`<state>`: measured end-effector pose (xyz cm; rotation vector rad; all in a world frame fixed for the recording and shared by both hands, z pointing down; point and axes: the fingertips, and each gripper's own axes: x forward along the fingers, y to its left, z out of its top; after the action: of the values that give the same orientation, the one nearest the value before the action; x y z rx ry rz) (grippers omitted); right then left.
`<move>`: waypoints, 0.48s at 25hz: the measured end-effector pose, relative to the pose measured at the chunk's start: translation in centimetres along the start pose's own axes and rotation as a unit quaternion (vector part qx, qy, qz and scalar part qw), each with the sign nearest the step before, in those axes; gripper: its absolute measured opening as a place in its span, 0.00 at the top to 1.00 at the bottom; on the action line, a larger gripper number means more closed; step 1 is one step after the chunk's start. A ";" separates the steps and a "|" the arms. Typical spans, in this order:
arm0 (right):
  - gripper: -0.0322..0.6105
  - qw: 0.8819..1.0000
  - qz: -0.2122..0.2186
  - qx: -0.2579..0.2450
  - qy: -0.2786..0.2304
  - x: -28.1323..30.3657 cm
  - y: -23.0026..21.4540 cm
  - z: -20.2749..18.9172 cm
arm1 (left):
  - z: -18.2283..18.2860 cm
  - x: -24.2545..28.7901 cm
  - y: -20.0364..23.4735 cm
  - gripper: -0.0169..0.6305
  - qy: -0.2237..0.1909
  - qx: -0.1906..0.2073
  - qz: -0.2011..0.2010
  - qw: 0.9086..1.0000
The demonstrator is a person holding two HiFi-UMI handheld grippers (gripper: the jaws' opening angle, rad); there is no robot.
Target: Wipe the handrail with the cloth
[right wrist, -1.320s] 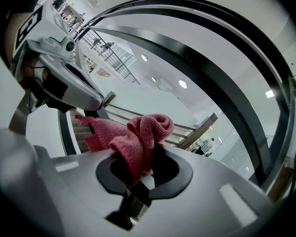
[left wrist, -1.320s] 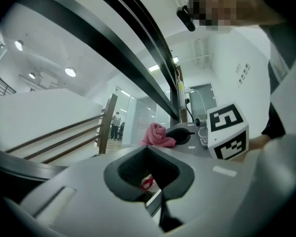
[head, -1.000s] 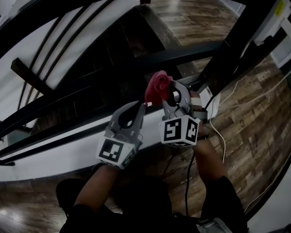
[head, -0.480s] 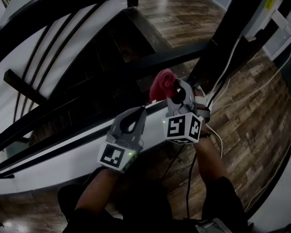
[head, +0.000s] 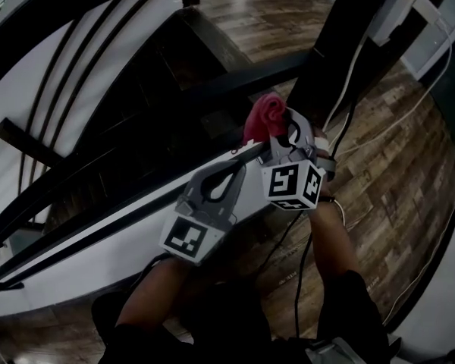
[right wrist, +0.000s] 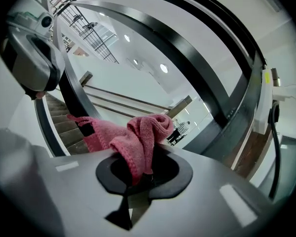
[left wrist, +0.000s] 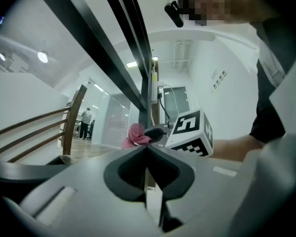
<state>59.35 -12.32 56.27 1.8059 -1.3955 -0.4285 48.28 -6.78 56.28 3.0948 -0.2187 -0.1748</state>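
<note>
A pink knitted cloth [head: 264,117] bunches out of my right gripper [head: 279,131], whose jaws are shut on it. The cloth sits against the black handrail [head: 212,91], close to a thick black post [head: 327,48]. In the right gripper view the cloth [right wrist: 138,132] folds over the shut jaws of the right gripper [right wrist: 140,174], with the curved handrail [right wrist: 187,65] behind it. My left gripper [head: 239,167] is just left of and below the right one, shut and holding nothing. The left gripper view shows its tips [left wrist: 147,149] together, and the cloth [left wrist: 135,135] beyond them.
Lower black rails [head: 98,180] run parallel along the stair opening, with dark stair treads [head: 159,127] below. White cables [head: 409,116] trail over the wooden floor [head: 394,196] at the right. A white box [head: 398,6] hangs on the post. People stand far off [left wrist: 86,122].
Both grippers have shifted up and right along the handrail toward the black post. The cloth has stayed in the right gripper; the left has stayed shut.
</note>
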 end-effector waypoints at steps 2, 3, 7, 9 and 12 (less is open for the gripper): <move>0.88 1.000 -0.004 0.000 0.001 0.0 -0.1 -0.1 | 0.2 0.5 -0.4 0.98 -0.001 0.000 -0.013 1.000; 0.88 1.000 -0.005 -0.001 0.001 0.0 0.0 -0.1 | 0.3 0.5 -0.5 0.98 -0.001 0.000 -0.015 1.000; 0.88 1.000 -0.010 -0.003 0.006 0.0 -0.3 -0.5 | 0.2 0.4 -0.9 0.98 0.006 0.001 -0.019 1.000; 0.88 1.000 -0.013 0.002 0.011 0.0 -0.6 -0.9 | 0.0 0.2 -0.8 0.98 0.011 -0.003 -0.016 1.000; 0.88 1.000 -0.015 0.011 0.012 0.2 -0.8 -1.1 | -0.3 -0.2 -0.5 0.98 0.014 -0.005 -0.012 1.000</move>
<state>60.74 -12.01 56.40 1.8458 -1.3625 -0.4083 48.17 -6.26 56.58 3.0888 -0.1804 -0.1324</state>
